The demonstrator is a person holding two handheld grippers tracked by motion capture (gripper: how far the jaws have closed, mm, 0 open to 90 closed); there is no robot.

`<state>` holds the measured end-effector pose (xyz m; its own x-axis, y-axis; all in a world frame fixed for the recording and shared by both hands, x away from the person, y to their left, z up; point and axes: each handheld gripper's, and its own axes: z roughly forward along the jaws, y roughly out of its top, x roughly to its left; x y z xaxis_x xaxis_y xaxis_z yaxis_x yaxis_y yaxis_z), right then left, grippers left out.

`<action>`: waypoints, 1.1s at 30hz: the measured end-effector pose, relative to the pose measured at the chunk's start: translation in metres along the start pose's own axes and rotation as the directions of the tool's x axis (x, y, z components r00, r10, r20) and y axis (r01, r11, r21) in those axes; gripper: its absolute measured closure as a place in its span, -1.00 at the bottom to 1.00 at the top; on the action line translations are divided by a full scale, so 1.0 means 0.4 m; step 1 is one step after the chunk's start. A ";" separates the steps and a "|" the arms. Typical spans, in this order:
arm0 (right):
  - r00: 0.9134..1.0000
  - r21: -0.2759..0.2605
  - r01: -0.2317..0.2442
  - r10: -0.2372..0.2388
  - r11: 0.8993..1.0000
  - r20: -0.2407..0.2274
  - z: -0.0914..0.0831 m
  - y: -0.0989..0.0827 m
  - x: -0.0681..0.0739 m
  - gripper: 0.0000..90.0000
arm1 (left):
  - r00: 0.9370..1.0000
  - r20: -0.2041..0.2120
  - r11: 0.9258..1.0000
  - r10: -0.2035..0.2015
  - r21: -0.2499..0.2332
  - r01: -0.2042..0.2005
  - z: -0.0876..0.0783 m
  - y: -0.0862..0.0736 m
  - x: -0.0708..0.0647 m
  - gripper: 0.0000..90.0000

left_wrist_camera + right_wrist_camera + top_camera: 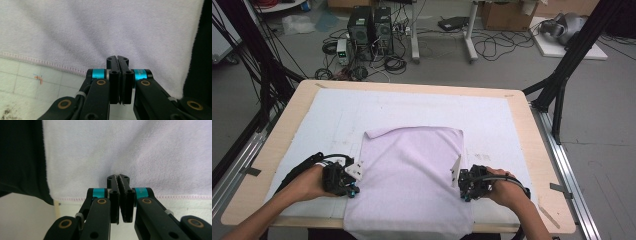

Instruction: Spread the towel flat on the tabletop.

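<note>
**One towel, two grippers closed on its edges**

One pale purple towel (409, 175) lies on the white mat (327, 115) of the table (532, 150), with its near end hanging over the table edge. The left gripper (354, 172) is clenched on the towel's left edge. The right gripper (457, 177) is clenched on its right edge.

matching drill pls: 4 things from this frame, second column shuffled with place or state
1. towel
2. left gripper
3. right gripper
4. computer towers

a. on the floor beyond the table
b. shut at the towel's right side edge
c. spread flat, near end hanging over the table edge
d. shut at the towel's left side edge

Pairs: 1-c, 2-d, 3-b, 4-a
</note>
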<state>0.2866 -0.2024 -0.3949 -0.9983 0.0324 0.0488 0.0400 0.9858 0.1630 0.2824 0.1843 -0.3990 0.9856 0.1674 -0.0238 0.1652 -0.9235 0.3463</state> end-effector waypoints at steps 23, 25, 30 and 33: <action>0.989 -0.402 -0.116 0.144 0.908 0.039 -0.078 -0.080 0.006 -0.18 | 0.988 -0.134 0.966 -0.073 -0.258 0.037 -0.052 -0.018 0.065 -0.05; 0.979 -0.478 -0.139 0.193 0.867 0.065 -0.090 -0.096 -0.001 -0.42 | 0.988 -0.129 0.955 -0.087 -0.293 0.046 -0.048 -0.017 0.086 -0.21; 0.951 -0.612 -0.166 0.289 0.773 0.108 -0.116 -0.136 -0.012 -0.75 | 0.978 -0.191 0.961 -0.087 -0.274 0.032 -0.030 -0.014 0.128 -0.38; 0.937 -0.668 -0.164 0.327 0.726 0.125 -0.129 -0.154 -0.016 -0.79 | 0.968 -0.226 0.960 -0.109 -0.278 0.043 -0.019 -0.008 0.146 -0.42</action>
<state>0.2926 -0.2718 -0.3546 -0.9275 0.3729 -0.0239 0.2216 0.6003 0.7685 0.3392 0.1995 -0.3944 0.9281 0.3403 0.1510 0.1909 -0.7833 0.5916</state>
